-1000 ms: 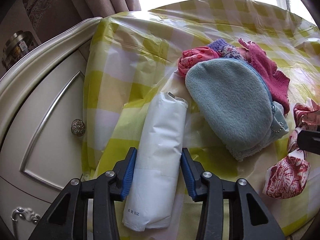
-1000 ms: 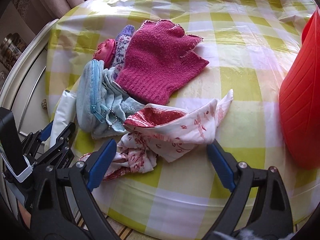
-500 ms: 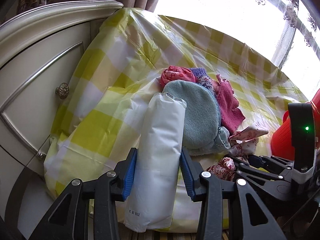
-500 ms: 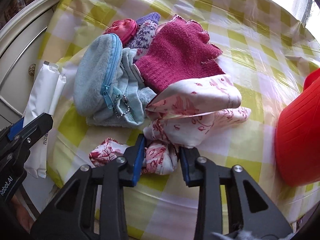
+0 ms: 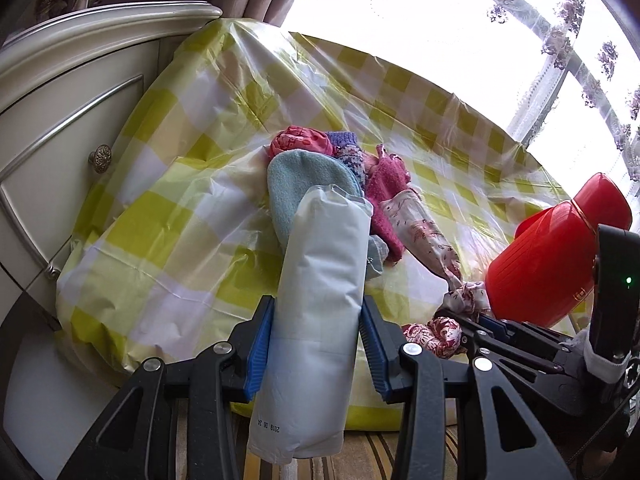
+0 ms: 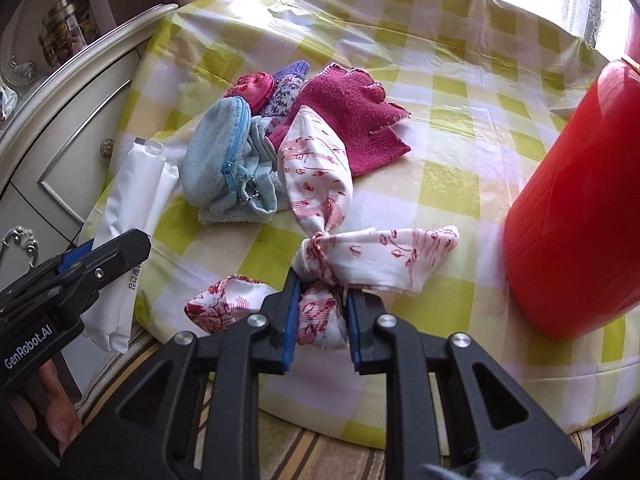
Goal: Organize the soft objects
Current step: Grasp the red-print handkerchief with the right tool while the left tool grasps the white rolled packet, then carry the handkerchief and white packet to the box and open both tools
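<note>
- left gripper [image 5: 318, 344] clamped on white packet [image 5: 320, 280], packet lifted at the near-left edge of the checked table [image 5: 180, 208]
- blue fleece pouch [image 6: 216, 152], magenta glove [image 6: 352, 120] piled mid-table
- right gripper [image 6: 320, 332]: jaws just closing, pinched on red-print cloth [image 6: 320, 200], near table edge
- red container [image 6: 572, 208] on the table's right side

Daylight floods from the window [image 5: 460, 20], blown out white behind the table. Glare streaks the plastic tablecloth [image 6: 440, 92] nearest it. Fisheye bends edges; corners black. Sharp, no blur.
</note>
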Demonstrator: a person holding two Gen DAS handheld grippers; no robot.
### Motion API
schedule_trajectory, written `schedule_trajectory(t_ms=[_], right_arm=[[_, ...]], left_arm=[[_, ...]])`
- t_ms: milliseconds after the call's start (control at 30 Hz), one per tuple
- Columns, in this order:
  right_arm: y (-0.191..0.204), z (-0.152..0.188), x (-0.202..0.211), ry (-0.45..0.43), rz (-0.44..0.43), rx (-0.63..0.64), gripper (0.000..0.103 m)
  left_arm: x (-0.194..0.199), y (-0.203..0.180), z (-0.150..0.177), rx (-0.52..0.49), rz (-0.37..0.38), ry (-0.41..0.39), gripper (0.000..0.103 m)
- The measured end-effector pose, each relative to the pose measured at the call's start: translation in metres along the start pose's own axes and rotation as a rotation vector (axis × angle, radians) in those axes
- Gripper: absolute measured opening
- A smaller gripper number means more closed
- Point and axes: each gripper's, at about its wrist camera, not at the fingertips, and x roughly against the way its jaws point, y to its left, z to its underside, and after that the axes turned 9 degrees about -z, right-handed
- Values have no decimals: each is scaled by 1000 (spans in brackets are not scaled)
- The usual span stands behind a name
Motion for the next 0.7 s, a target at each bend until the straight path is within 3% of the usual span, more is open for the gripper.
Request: schedule_trajectory(t_ms=[700], right_arm=[[-76,70,110,-87,71,-117,24]], left_arm=[[44,-116,33,-181,201,21,43]])
